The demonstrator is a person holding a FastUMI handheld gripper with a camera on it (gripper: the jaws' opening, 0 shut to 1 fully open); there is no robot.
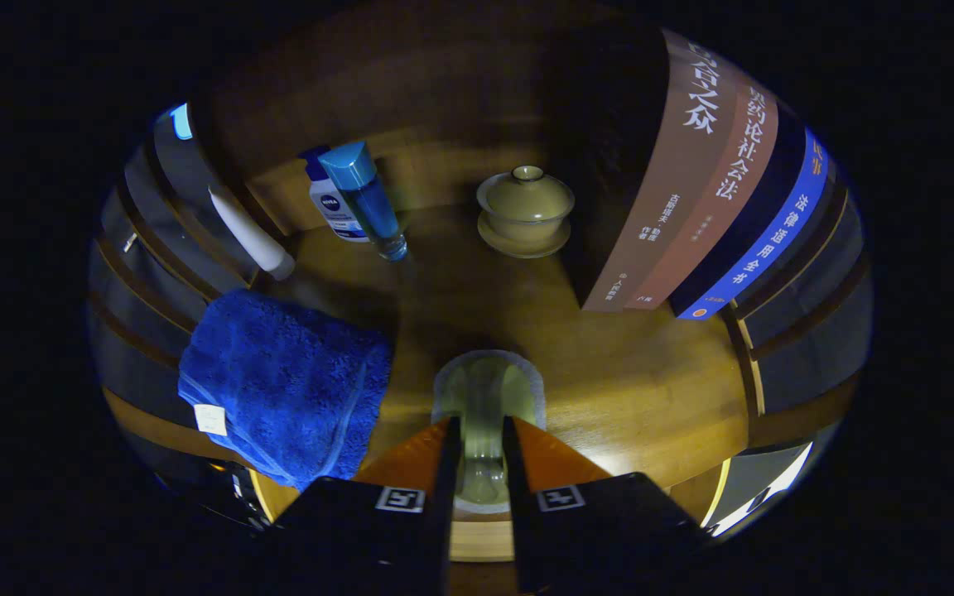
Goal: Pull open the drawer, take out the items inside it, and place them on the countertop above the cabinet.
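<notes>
Your gripper (481,434) has both fingers closed on a pale glass cup (487,397), just over the wooden countertop (626,381), beside the blue towel (286,385)

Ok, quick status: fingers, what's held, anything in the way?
Gripper fingers closed on a pale glass cup, over the wooden countertop. Blue towel just beside; lidded tea bowl, bottles, books beyond. Spot ahead open.
</notes>
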